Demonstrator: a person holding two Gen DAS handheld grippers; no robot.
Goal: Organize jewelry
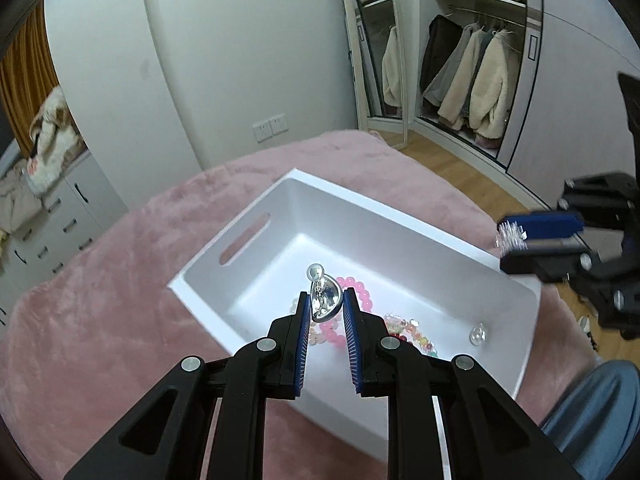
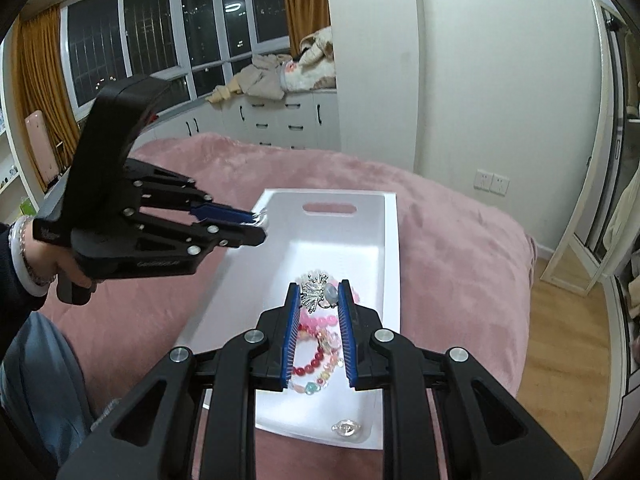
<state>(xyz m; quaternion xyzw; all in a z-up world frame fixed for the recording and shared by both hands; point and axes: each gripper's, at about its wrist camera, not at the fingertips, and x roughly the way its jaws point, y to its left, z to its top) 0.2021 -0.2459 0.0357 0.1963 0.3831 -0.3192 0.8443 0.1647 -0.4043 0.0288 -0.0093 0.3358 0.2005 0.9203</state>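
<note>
A white bin with a slot handle in its end wall is set on a pink plush blanket spread over a bed, and both handheld grippers are poised above it. On the left, the left gripper is seen narrowed onto a silver teardrop pendant, which is pinched between the blue pads over the bin's middle; in the right wrist view the tool is gripped by a hand with a white bangle at the wrist. Inside the bin, a pink bead bracelet is laid beside a red bead bracelet and a string of mixed pastel beads, all heaped near the middle of the floor, while a clear glass bead is left alone in the near corner. To the right, the right gripper is closed on a silver spiked brooch with a pale stone, held just above the bracelets. A denim-clad knee is visible at the bed's near edge.
</note>
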